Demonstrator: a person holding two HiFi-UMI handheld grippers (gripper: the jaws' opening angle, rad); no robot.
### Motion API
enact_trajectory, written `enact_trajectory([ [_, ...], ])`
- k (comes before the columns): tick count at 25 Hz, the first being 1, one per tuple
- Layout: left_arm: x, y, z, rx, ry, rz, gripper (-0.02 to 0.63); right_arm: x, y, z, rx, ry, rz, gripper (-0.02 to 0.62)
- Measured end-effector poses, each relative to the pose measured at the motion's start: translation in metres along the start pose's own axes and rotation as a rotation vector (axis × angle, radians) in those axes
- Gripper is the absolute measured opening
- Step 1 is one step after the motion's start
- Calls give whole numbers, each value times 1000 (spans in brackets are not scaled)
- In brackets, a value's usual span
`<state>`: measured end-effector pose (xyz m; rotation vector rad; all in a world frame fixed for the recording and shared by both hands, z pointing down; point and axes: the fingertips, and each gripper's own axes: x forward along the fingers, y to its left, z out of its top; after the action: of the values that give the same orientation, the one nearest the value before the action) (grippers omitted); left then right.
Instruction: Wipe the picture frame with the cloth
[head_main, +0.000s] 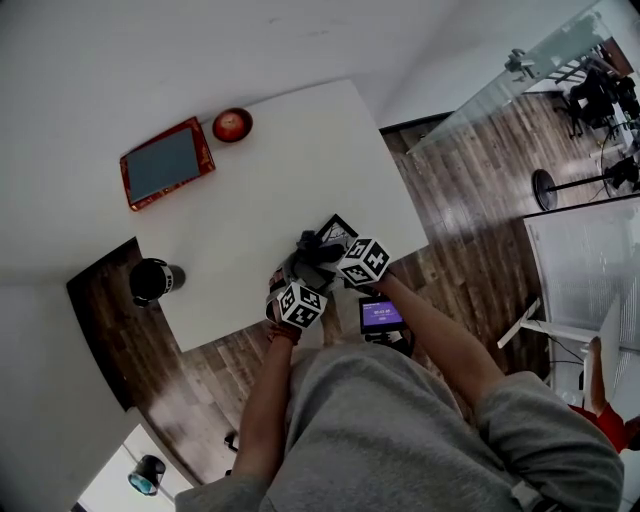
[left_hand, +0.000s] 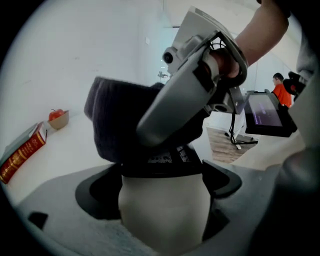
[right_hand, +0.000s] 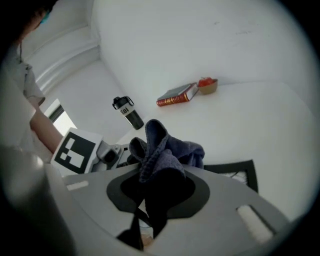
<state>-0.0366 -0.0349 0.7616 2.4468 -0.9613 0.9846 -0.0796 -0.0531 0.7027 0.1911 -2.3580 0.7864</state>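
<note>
The black picture frame (head_main: 340, 228) with a white middle sits near the table's front edge; in the right gripper view its corner (right_hand: 242, 172) shows right of the jaws. My left gripper (left_hand: 162, 172) is shut on the picture frame's white face (left_hand: 165, 210), below its black rim. My right gripper (right_hand: 157, 187) is shut on the dark grey cloth (right_hand: 162, 152), which bunches up out of the jaws. In the left gripper view the cloth (left_hand: 112, 120) hangs right over the frame under the right gripper's grey body (left_hand: 190, 90). Both marker cubes sit close together in the head view.
A red-edged book (head_main: 166, 163) and a bowl with a red apple (head_main: 232, 125) lie at the white table's (head_main: 260, 190) far side. A black flask (head_main: 155, 280) stands off the left corner. A small lit screen (head_main: 381, 315) is by my right arm.
</note>
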Motion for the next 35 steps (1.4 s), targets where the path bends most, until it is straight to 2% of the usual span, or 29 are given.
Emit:
enact_trajectory([
  [4, 0, 1, 1, 2, -4, 0, 494, -42, -21, 36, -195, -61, -89, 84],
  [7, 0, 0, 1, 4, -6, 2, 494, -72, -53, 59, -371, -38, -245, 84],
  [10, 0, -1, 1, 4, -5, 1, 494, -95, -89, 72, -580, 64, -470, 84],
  [11, 0, -1, 1, 5, -5, 1, 494, -98, -99, 70, -630, 114, -518, 84],
  [13, -1, -1, 0, 5, -5, 2, 494, -93, -111, 56, -658, 211, -531, 86],
  [15, -1, 0, 0, 3, -4, 2, 494, -81, -116, 29, -625, 300, -481, 92],
  [17, 0, 0, 0, 0, -3, 0, 494, -70, -116, -2, -577, 380, -413, 125],
  [19, -1, -1, 0, 0, -1, -2, 494, -65, -110, -26, -538, 414, -334, 220],
  [22, -1, 0, 0, 3, -3, 0, 494, -70, -92, -37, -522, 373, -220, 264],
  [24, -1, 0, 0, 5, -3, 0, 494, -79, -79, -33, -493, 313, -155, 316],
  [25, -1, 0, 0, 5, -3, 0, 494, -83, -75, -27, -472, 273, -140, 321],
  [27, -1, 0, 0, 7, -3, 1, 494, -89, -79, -10, -407, 184, -150, 321],
  [30, 0, 1, 0, 6, -2, 2, 494, -83, -106, 6, -248, 92, -222, 321],
  [34, 0, 0, 0, -1, -2, -1, 494, -61, -135, -4, -72, 101, -305, 317],
  [35, 0, 0, 0, -1, -1, -1, 494, -56, -137, -8, -49, 108, -313, 296],
])
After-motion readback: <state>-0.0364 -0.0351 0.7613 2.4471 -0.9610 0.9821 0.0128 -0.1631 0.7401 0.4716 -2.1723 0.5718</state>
